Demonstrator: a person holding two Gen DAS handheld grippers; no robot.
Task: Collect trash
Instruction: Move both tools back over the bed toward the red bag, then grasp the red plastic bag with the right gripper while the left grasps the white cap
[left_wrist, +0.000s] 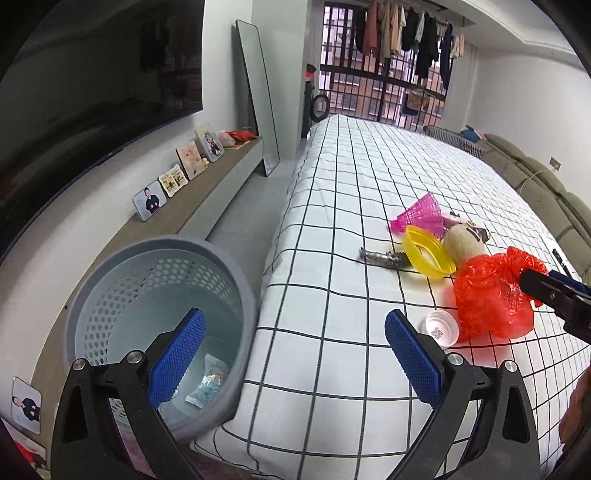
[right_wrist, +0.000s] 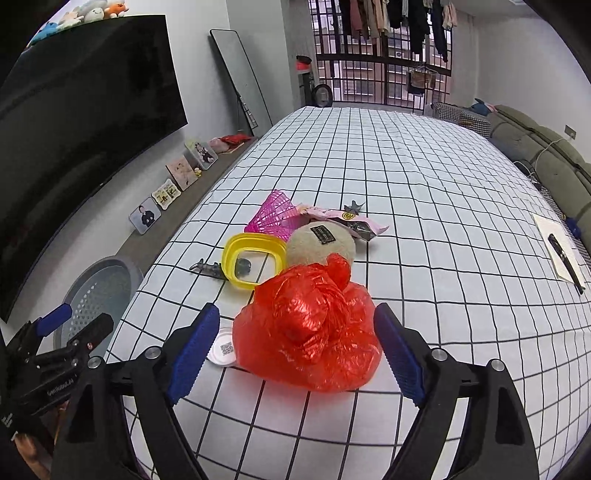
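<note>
a crumpled, glossy red plastic bag (right_wrist: 310, 328) sits near the bed's (right_wrist: 406, 177) front edge, between the spread right gripper's (right_wrist: 295, 354) blue pads, untouched; the left gripper (left_wrist: 295, 354) gapes empty over the bed's corner.

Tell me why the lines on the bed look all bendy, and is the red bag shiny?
Both wrist views come through a fisheye lens, so the bed sheet's straight grid lines bow toward the edges and the corners go dark. In the right wrist view, the red plastic bag shows bright glints. In the left wrist view, it casts a reddish glow on the sheet.
</note>
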